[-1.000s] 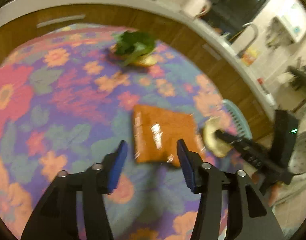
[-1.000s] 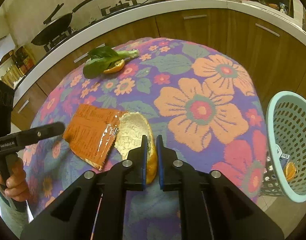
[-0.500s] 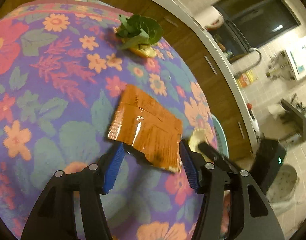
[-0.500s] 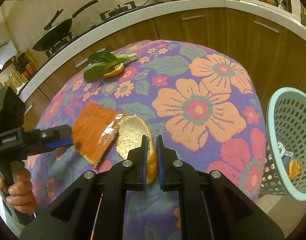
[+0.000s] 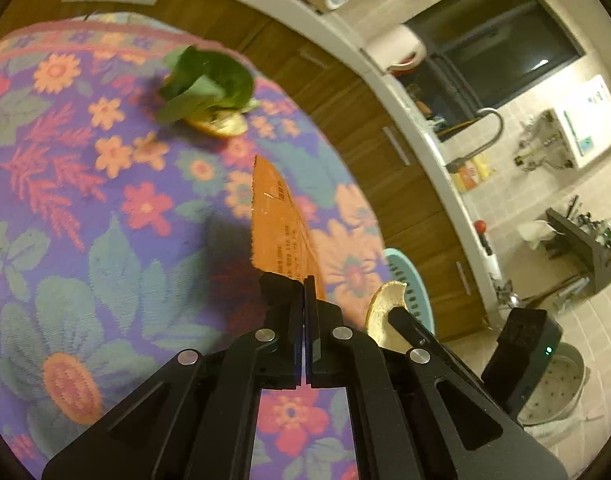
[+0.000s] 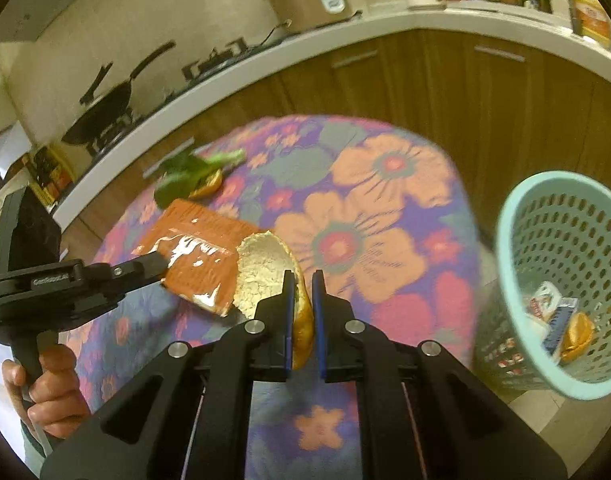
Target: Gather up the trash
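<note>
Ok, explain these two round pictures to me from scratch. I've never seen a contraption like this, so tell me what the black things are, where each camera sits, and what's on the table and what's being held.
There is no robot here. A person holds a black two-fingered gripping tool in each hand, and each tool carries a wide-angle camera looking along its fingers, which makes the pictures round.

The left tool's view shows the left gripper shut on a flat orange plastic food wrapper, lifted off the flowered purple tablecloth.

The right tool's view shows the right gripper shut on a curved piece of orange-skinned fruit peel. You can also see the other tool and the person's left hand there.

Left on the cloth is a green leafy vegetable scrap lying over a second bit of orange peel. Beside the table stands a pale blue perforated plastic basket that already has some rubbish in it.
</note>
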### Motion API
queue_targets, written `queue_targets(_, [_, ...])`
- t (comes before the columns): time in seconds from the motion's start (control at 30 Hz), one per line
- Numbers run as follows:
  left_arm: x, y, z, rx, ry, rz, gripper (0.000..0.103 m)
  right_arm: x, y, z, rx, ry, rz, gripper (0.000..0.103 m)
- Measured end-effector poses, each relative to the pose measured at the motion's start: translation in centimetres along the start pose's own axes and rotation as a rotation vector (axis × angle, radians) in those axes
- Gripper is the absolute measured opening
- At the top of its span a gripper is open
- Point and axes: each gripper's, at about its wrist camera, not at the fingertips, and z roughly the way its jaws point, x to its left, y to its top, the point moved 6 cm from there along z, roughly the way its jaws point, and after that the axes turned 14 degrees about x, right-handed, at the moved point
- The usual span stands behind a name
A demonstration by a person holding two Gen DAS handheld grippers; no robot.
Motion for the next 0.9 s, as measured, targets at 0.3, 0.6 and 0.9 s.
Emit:
queue_targets(0.3, [-4.2, -0.3, -2.2, -0.043, -0.050, 0.115, 0.000, -2.8, 0.3, -4.0, -0.078, -0.025, 0.045, 0.006])
queue_targets(0.6, [-11.9, 0.6, 2.2, 0.027, -0.064, 0.284, 0.000, -9.7, 0.7, -9.3, -0.178, -0.097, 0.145, 0.006])
queue_targets(0.9, [-19.2, 0.5, 14.4, 0.203, -0.018, 0.461, 0.000, -21.0, 0.0, -9.7, -0.174, -0.185, 0.322, 0.006])
